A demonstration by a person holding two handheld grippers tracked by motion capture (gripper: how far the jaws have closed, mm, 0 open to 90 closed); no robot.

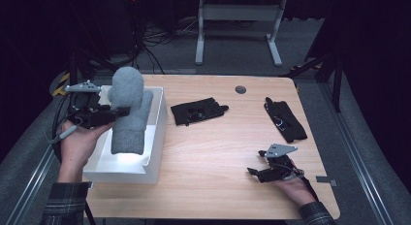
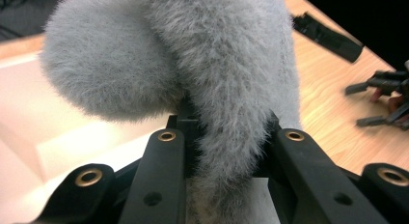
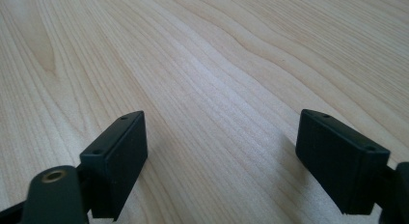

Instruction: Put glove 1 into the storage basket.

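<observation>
A fluffy grey mitten (image 1: 128, 113) hangs upright over a white bin (image 1: 157, 133) at the table's left side. My left gripper (image 1: 121, 111) is shut on the mitten partway up, where its thumb branches off. In the left gripper view the grey fur (image 2: 217, 64) is pinched between the two black jaws of the left gripper (image 2: 226, 132). My right gripper (image 1: 256, 162) rests low at the front right of the wooden table (image 1: 218, 152). The right gripper (image 3: 219, 151) stands open, with bare wood between its pads.
Two black gloves lie on the table: one (image 1: 198, 111) near the middle, beside the bin, and one (image 1: 286, 119) at the right. A round cable hole (image 1: 240, 89) sits near the far edge. The left gripper view also catches the right glove (image 2: 328, 33) and the other gripper (image 2: 386, 96).
</observation>
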